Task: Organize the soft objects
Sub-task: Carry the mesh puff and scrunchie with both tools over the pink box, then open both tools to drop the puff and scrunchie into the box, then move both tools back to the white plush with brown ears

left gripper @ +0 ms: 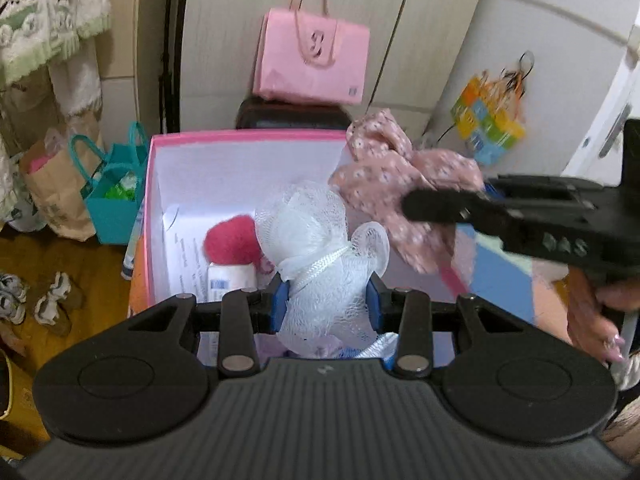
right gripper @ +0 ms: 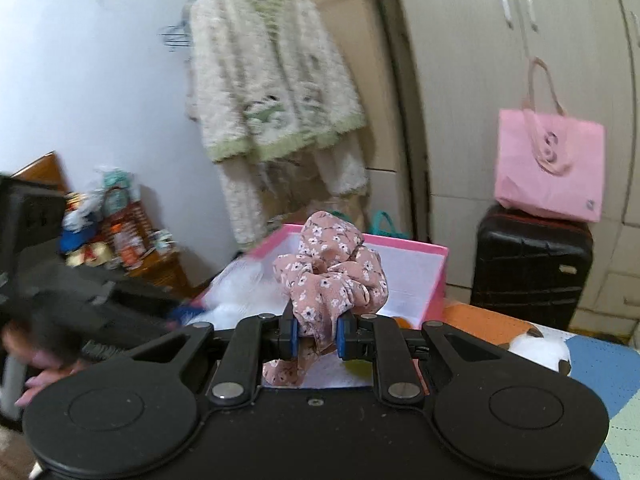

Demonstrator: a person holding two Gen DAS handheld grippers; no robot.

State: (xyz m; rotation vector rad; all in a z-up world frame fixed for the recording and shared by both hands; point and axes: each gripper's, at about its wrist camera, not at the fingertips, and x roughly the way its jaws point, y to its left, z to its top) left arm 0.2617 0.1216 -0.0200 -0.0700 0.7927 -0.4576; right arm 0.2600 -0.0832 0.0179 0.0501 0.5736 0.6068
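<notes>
My left gripper [left gripper: 327, 302] is shut on a white mesh bath sponge [left gripper: 316, 240] and holds it over the open pink box [left gripper: 149, 216]. A red fuzzy heart [left gripper: 232, 240] and a small white package [left gripper: 230, 278] lie inside the box. My right gripper [right gripper: 317, 334] is shut on a pink floral cloth [right gripper: 334, 272], held just in front of the pink box [right gripper: 434, 280]. In the left wrist view the right gripper [left gripper: 428, 204] comes in from the right with the floral cloth [left gripper: 400, 176] near the box's right rim.
A pink paper bag [left gripper: 312, 64] sits on a black suitcase [right gripper: 528, 268] behind the box. A teal bag [left gripper: 112, 200] and a brown paper bag [left gripper: 56, 196] stand on the floor at left. A fuzzy cardigan [right gripper: 272, 80] hangs on the wall. A colourful mat [right gripper: 600, 364] covers the surface.
</notes>
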